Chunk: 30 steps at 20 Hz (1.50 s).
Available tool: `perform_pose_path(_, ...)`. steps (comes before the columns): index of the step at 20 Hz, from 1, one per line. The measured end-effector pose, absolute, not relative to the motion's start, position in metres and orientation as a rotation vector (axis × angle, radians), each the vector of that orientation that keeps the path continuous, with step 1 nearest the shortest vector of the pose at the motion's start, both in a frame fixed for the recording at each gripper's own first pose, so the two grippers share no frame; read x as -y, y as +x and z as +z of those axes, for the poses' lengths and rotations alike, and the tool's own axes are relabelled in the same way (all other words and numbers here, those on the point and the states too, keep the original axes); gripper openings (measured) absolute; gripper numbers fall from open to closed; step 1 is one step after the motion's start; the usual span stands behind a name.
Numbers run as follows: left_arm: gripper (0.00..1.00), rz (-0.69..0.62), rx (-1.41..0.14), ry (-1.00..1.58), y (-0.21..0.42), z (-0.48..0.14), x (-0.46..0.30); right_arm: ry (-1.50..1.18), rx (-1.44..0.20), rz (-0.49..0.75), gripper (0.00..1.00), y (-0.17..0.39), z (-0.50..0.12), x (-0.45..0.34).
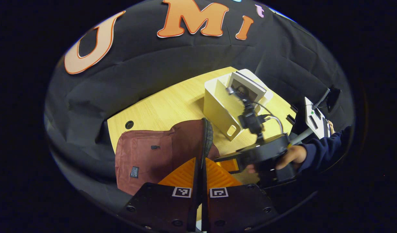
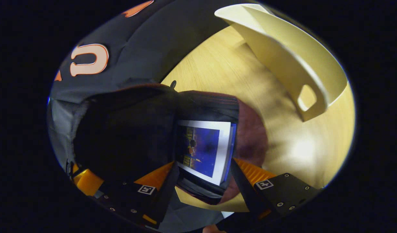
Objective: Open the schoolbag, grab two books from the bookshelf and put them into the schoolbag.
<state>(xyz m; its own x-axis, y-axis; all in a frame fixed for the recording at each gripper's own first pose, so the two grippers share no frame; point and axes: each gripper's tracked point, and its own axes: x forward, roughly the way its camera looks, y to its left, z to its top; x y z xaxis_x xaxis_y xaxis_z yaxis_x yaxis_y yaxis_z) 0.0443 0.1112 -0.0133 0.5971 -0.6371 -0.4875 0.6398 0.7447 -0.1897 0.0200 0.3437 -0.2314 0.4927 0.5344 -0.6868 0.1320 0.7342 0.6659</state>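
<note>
The maroon schoolbag [image 1: 146, 155] lies on the wooden table [image 1: 166, 106]. My left gripper [image 1: 201, 161] is shut on the raised zipper edge of the bag's flap [image 1: 207, 132] and holds it up. A hand [image 1: 290, 155] holds my right gripper [image 1: 229, 163] at the bag's mouth, on the right. In the right gripper view, my right gripper [image 2: 203, 163] stands open. A blue-covered book [image 2: 203, 147] lies beyond its fingers, inside the schoolbag [image 2: 250, 136]. The cream bookshelf [image 1: 221, 110] stands behind the bag with a book [image 1: 245, 87] upright in it.
The bookshelf's side wall [image 2: 282, 51] with a handle cut-out [image 2: 306, 97] rises close on the right. A round cable hole [image 1: 129, 124] sits near the table's left edge. A white device [image 1: 316, 119] stands behind the person's dark sleeve [image 1: 324, 149].
</note>
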Motion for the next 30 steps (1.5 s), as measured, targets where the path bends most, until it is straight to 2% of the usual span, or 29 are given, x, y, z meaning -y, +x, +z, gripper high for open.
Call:
perform_pose_path(8, 0.07, -0.707, -0.583, -0.007, 0.042, -0.016, -0.111, 0.436, -0.925, 0.220, 0.96, 0.001, -0.155, -0.224)
perform_pose_path(14, 0.07, -0.688, -0.585, -0.021, 0.042, -0.017, -0.110, 0.195, -0.915, 0.143, 0.97, 0.013, -0.106, -0.138)
perform_pose_path(18, 0.07, -0.679, -0.592, -0.036, 0.042, -0.018, -0.109, 0.093, -0.936, 0.125, 0.98, 0.025, -0.086, -0.110)
perform_pose_path(25, 0.07, -0.654, -0.604, -0.064, 0.044, -0.019, -0.111, 0.043, -0.998, 0.080, 0.98, 0.057, -0.077, -0.073)
perform_pose_path(30, 0.06, -0.642, -0.630, -0.093, 0.044, -0.025, -0.109, 0.019, -1.092, 0.057, 0.98, 0.094, -0.114, -0.059)
